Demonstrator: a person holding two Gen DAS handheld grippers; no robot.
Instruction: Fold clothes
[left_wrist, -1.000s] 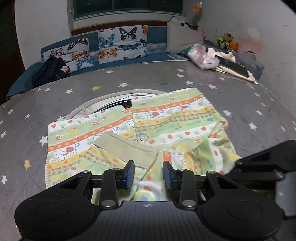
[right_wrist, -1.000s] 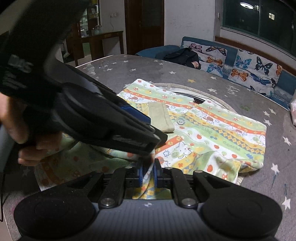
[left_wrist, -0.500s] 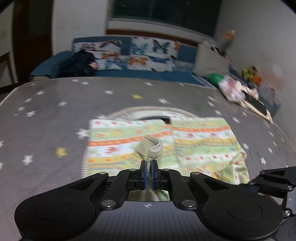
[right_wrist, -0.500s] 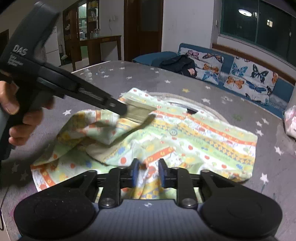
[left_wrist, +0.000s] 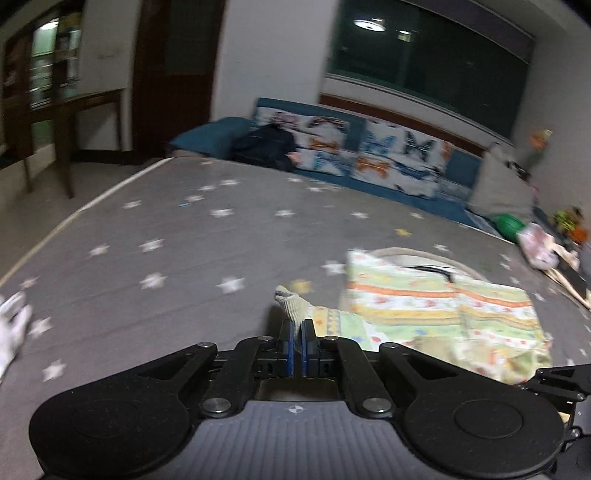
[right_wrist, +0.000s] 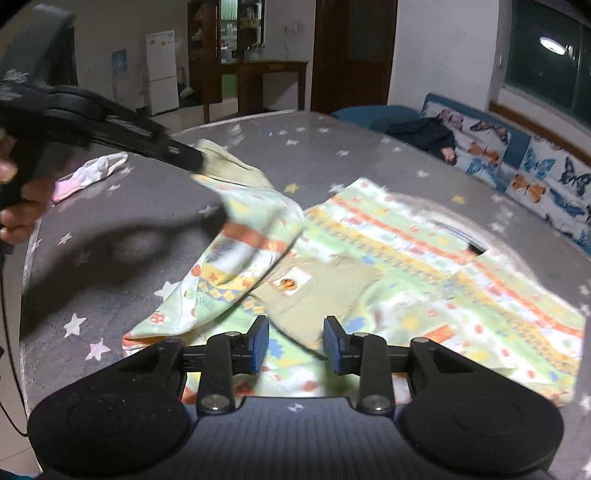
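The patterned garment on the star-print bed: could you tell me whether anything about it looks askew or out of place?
Yes. One sleeve is pulled up and sideways off the garment, its beige cuff pinched in the left gripper, so the fabric lies bunched and uneven. A small white-and-pink item lies apart near the bed's edge.

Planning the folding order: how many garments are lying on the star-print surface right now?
2. The patterned baby top lies in the middle, its sleeve cuff pinched by the left gripper; a small white-and-pink piece sits far left. Others may be out of view.
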